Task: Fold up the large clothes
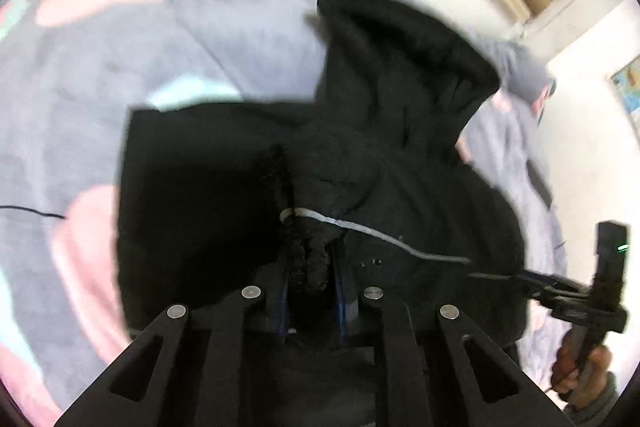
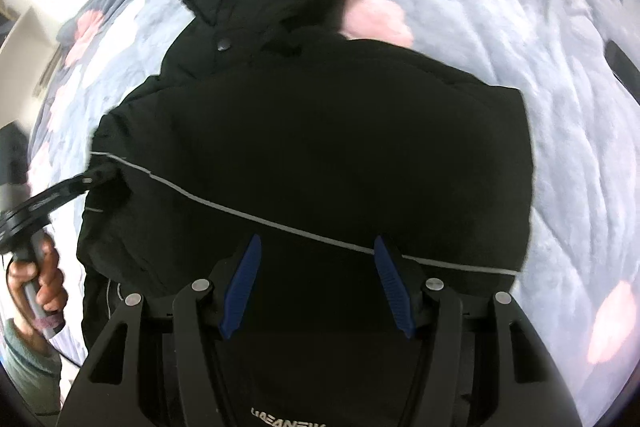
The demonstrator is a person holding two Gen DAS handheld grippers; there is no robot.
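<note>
The left gripper jaws clamp the black jacket edge at 6 o'clock for folding on the bed; the right gripper jaws stand wide open, empty.

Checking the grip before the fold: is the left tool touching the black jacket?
Touching. In the left wrist view the left tool is shut on a bunched edge of the black jacket; the right wrist view shows it gripping that edge too.
</note>
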